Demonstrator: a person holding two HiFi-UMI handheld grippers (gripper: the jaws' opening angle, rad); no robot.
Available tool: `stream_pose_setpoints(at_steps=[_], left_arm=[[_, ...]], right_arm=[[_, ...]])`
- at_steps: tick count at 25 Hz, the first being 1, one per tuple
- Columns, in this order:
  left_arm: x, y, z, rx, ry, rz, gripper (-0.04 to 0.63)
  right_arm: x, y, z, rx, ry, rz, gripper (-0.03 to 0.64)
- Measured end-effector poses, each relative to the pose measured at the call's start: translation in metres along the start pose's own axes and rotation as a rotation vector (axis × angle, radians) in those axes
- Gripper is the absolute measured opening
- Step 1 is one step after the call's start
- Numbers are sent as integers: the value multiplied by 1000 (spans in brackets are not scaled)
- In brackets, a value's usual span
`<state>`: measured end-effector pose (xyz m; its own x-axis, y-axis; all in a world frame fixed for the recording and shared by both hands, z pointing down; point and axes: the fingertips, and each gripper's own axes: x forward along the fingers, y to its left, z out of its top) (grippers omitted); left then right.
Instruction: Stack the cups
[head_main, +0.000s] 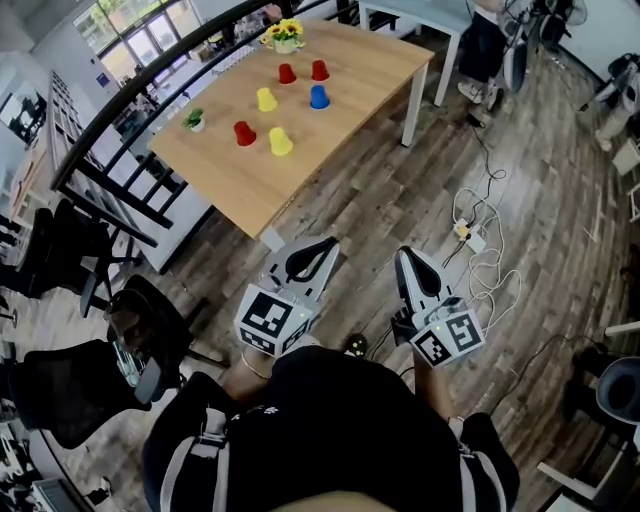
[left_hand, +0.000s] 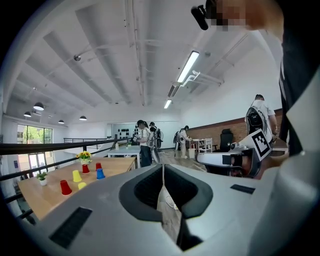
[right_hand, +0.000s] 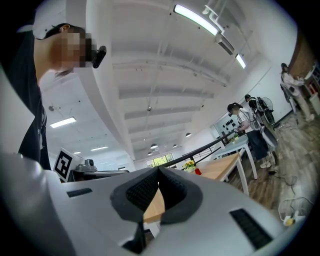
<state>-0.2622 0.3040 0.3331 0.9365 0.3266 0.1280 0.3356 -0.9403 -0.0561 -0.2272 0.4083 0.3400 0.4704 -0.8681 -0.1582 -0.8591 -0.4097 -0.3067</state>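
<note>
While 6 cups (head_main: 265, 99) dot the wooden table (head_main: 370, 60), cables (head_main: 483, 252) cross the floor (head_main: 400, 190).

Left gripper (head_main: 322, 246) held low, close in front of the torso (head_main: 330, 420), pointing far and slightly right. Jaws together at the tips, nothing between them. Right gripper (head_main: 404, 256) near it on the right, not touching, pointing far and slightly left. Jaws also together, empty. Both marker cubes (head_main: 268, 322) sit at the near ends, by the body.
</note>
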Motion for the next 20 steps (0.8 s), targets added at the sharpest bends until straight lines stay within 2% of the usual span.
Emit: stream_pose_setpoints(at_steps=[9, 20], left_arm=[[-2, 12, -1, -2, 16, 65, 21], [41, 30, -9, -27, 21, 24, 21]], right_arm=[[6, -3, -3, 17, 9, 49, 0], [23, -34, 0, 6, 41, 24, 0]])
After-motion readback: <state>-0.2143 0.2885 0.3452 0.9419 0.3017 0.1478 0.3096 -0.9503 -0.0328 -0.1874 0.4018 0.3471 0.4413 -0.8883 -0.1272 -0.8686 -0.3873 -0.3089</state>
